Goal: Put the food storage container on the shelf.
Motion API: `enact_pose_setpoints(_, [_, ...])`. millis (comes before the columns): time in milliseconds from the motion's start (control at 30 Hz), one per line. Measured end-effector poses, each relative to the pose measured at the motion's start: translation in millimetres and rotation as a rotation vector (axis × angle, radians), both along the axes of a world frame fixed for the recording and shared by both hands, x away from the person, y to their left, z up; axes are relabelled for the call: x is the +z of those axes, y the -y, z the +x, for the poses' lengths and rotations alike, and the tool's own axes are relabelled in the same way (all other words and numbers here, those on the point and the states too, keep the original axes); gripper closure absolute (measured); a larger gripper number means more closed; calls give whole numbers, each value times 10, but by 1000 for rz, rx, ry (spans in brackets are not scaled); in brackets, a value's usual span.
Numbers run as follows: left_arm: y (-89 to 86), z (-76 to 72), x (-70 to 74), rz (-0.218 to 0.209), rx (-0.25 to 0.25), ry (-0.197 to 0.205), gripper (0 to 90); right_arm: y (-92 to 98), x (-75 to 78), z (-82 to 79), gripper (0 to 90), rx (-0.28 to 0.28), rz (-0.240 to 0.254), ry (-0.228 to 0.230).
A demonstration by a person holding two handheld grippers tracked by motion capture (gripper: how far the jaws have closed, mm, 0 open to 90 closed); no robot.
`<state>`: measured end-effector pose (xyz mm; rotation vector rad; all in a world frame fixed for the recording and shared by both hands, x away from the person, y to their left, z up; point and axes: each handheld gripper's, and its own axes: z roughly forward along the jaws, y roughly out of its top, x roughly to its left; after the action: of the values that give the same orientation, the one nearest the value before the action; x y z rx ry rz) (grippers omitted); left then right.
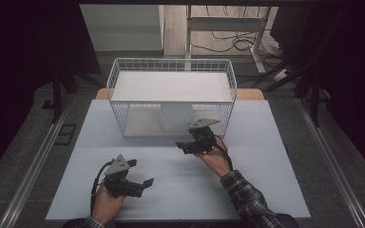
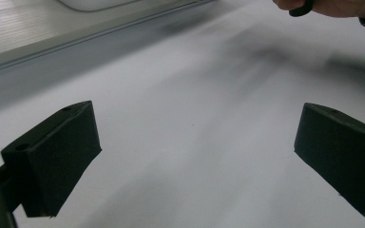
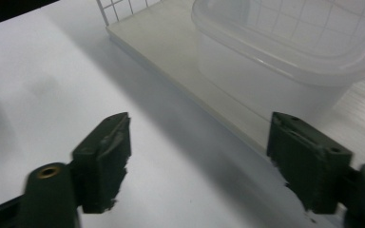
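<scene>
Translucent plastic container (image 3: 285,57) standing inside white wire basket (image 1: 171,66), on its lower shelf. Right gripper (image 1: 188,137) just outside basket front, jaws wide, nothing between. Left gripper (image 1: 140,178) low over white table (image 1: 266,142), jaws wide, empty.

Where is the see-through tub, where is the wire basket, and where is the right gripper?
see-through tub (image 3: 266,71), right gripper view, on its front wall below the rim.
wire basket (image 1: 171,62), high view, on its back top rim.
right gripper (image 1: 186,145), high view, between the tips of its open jaws.
</scene>
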<state>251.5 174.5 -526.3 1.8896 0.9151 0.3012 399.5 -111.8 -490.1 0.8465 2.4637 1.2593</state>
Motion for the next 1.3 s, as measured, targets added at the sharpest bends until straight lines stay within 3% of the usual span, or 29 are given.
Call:
enact_pose_setpoints(100, [13, -23, 19, 42, 19, 25, 11, 43, 1, -60, 125, 4, -13, 6])
enact_pose_setpoints(200, [10, -29, 26, 53, 23, 31, 13, 77, 11, -105, 80, 8, -13, 6])
enact_pose_setpoints(367, [9, -21, 10, 59, 26, 21, 12, 149, 37, -166, 41, 20, -5, 3])
enact_pose_setpoints(600, [42, -23, -5, 103, 25, 24, 7, 257, 96, -258, 24, 23, 33, -8])
enact_pose_setpoints(1100, [4, 7, -25, 56, 13, -31, 6, 454, 152, -512, 0, 11, 39, 1])
enact_pose_setpoints(1300, [4, 16, -36, 27, -16, -58, 8, 494, 156, -618, 0, 18, 32, 4])
